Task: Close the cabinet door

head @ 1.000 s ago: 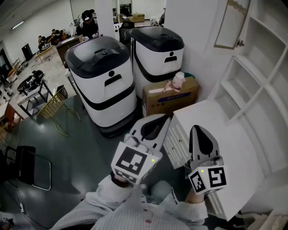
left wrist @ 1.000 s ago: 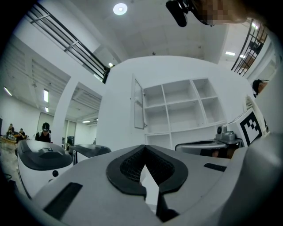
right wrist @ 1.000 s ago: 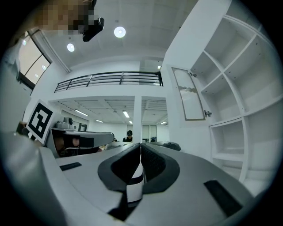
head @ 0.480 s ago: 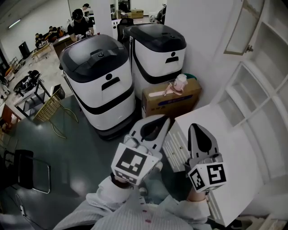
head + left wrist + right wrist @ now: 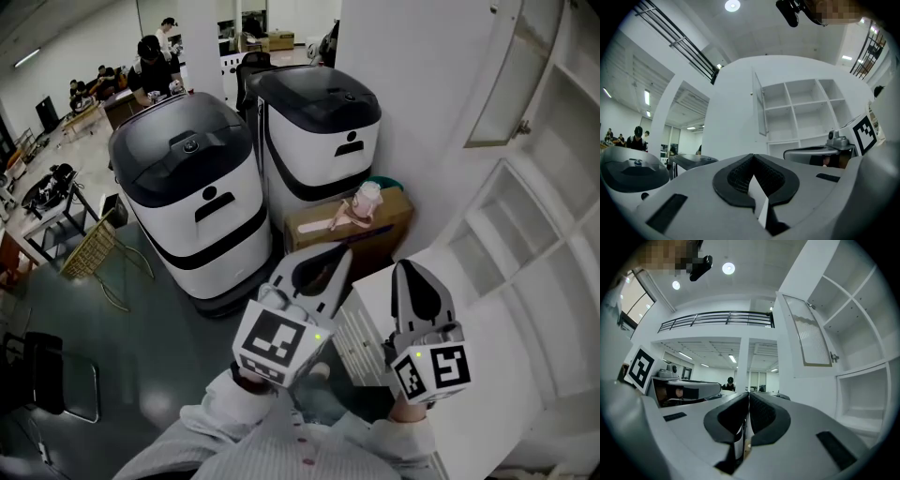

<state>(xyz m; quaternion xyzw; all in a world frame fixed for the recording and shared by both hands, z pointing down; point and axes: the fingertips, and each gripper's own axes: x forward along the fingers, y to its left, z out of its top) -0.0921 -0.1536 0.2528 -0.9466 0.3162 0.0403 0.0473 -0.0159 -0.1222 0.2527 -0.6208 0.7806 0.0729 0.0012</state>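
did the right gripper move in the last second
Yes. The right gripper has moved forward, closer to the cardboard box ahead of it.

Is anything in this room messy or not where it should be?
Yes. The upper cabinet door hangs wide open, swung away from the white shelves. A small pink-and-white thing also lies loose on top of the cardboard box by the wall. Nothing looks spilled or broken.

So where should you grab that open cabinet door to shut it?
Probably the free edge of the cabinet door, the one away from the shelves. It stands swung out, so come from its outer side and push toward the shelves.
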